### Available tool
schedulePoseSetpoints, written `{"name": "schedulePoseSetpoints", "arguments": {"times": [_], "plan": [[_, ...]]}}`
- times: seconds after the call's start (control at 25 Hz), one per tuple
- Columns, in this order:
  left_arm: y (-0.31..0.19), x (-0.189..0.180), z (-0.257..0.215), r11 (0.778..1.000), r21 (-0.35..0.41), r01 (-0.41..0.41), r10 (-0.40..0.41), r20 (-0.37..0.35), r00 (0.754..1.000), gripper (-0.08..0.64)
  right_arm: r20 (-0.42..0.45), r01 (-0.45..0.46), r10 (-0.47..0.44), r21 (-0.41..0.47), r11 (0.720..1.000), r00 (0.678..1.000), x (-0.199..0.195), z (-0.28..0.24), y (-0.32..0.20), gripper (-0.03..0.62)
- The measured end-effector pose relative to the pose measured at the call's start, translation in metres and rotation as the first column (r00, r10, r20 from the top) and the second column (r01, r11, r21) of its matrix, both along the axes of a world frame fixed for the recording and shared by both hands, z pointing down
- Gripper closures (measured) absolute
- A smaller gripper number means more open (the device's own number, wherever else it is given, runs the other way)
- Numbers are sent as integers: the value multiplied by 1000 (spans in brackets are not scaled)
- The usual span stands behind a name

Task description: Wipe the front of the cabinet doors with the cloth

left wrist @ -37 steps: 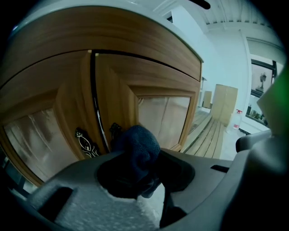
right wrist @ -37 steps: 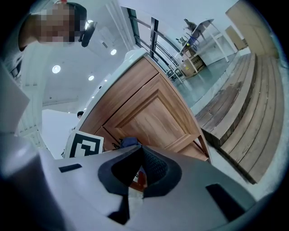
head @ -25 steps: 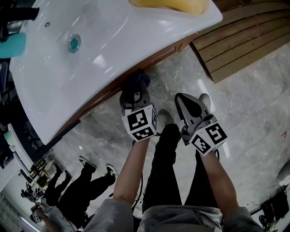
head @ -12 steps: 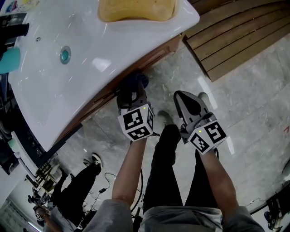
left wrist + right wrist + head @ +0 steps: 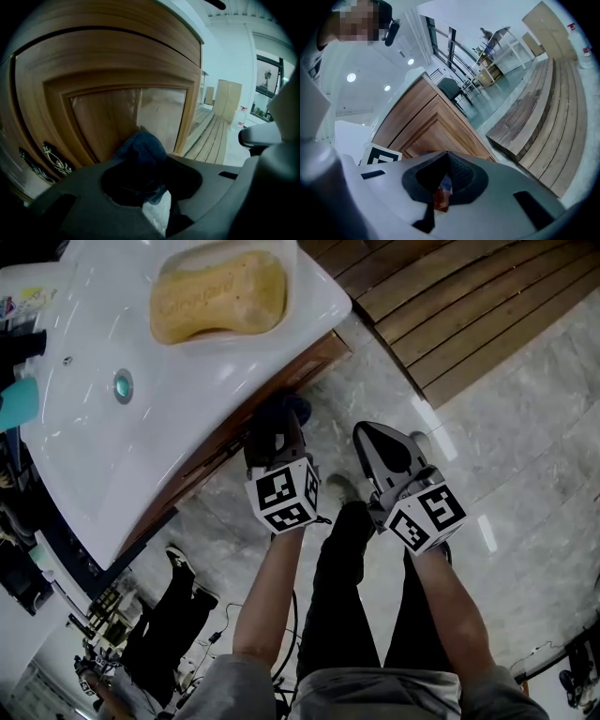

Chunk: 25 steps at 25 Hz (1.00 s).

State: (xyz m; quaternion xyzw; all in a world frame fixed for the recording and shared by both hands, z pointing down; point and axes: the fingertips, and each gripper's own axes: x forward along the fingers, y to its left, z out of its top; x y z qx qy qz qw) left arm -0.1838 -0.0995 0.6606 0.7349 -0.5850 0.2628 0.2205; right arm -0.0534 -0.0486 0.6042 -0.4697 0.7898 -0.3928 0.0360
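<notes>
Grey veined marble floor fills the head view from 3 to 6 o'clock. A glossy white sink with rounded edges spans 9 to 12 o'clock. Ribbed brown wooden slats lie at 1 o'clock. In the left gripper view, the wooden cabinet door has a raised frame around a smooth inset panel. Dark ornamental metalwork sits at its 8 o'clock. A yellow, porous sponge rests in the sink's recess at 11 o'clock. The left gripper points at the cabinet, its fingers clamped on a dark blue, fuzzy cloth. The cloth is bunched against the panel's lower edge. The right gripper hangs at its 3 o'clock, fingers closed together on nothing, over the floor.
</notes>
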Motion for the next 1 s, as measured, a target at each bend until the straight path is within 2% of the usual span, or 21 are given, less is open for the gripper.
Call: {"name": "schedulePoseSetpoints", "arguments": {"times": [0.72,1.0], "plan": [[-24,62,5,999,-22,-44,43,-34,998,449,19,-25,25,-15,1000,999,42,1,-19,583],[-32,78,7,999,-32,-32,31,-48,998,449,24,-31,32,-20,999,999,59,1,-28,583]]}}
